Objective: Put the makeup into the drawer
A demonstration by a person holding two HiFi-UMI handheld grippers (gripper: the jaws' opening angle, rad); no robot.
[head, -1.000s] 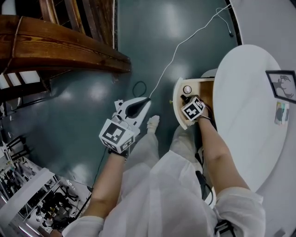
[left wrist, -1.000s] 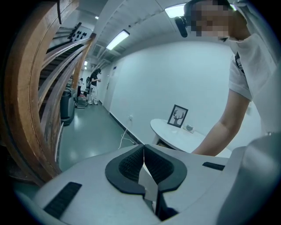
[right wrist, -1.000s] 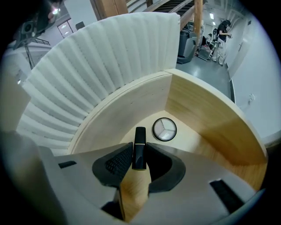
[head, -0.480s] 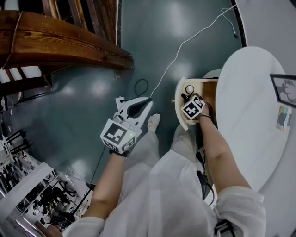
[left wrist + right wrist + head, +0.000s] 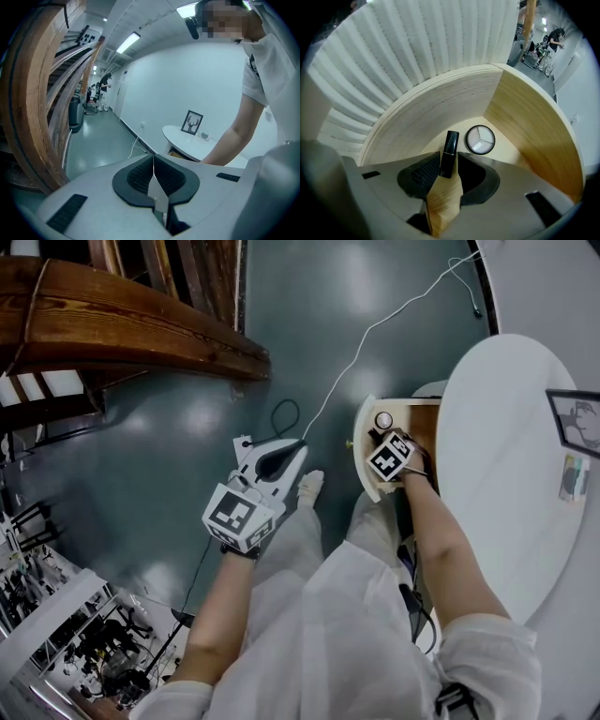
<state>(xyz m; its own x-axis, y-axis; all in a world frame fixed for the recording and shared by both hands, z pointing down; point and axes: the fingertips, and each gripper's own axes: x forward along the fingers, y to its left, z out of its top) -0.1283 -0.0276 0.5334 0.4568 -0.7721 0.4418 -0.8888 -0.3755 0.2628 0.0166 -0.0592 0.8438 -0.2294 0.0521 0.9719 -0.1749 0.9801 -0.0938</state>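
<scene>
Trouble here would most likely come from the lift-out. The right gripper (image 5: pixel 448 163) points steeply down into the open wooden drawer (image 5: pixel 440 105), at the centre of the right gripper view. Its jaws have just been opening around a black lipstick tube (image 5: pixel 450 147), whose near end sits between the pads. A thin gap shows on the tube's right side, but whether the left pad touches it I cannot quite tell from this angle. If that pad clings as the gripper rises, the tube may be dragged up and dropped, or flicked toward the round compact (image 5: pixel 480 139) lying just beside it, to its right on the drawer bottom. A sideways pull could also roll the tube into the corner or knock the compact. The jaws look only slightly wider than the tube, so opening further before rising seems the safer course. The left gripper (image 5: pixel 153 159), closed with nothing in it, hangs over the floor (image 5: pixel 169 427) at the centre-left of the head view, well apart from the drawer, so it offers no steadying should the drawer shift under the white worktop (image 5: pixel 506 493).
</scene>
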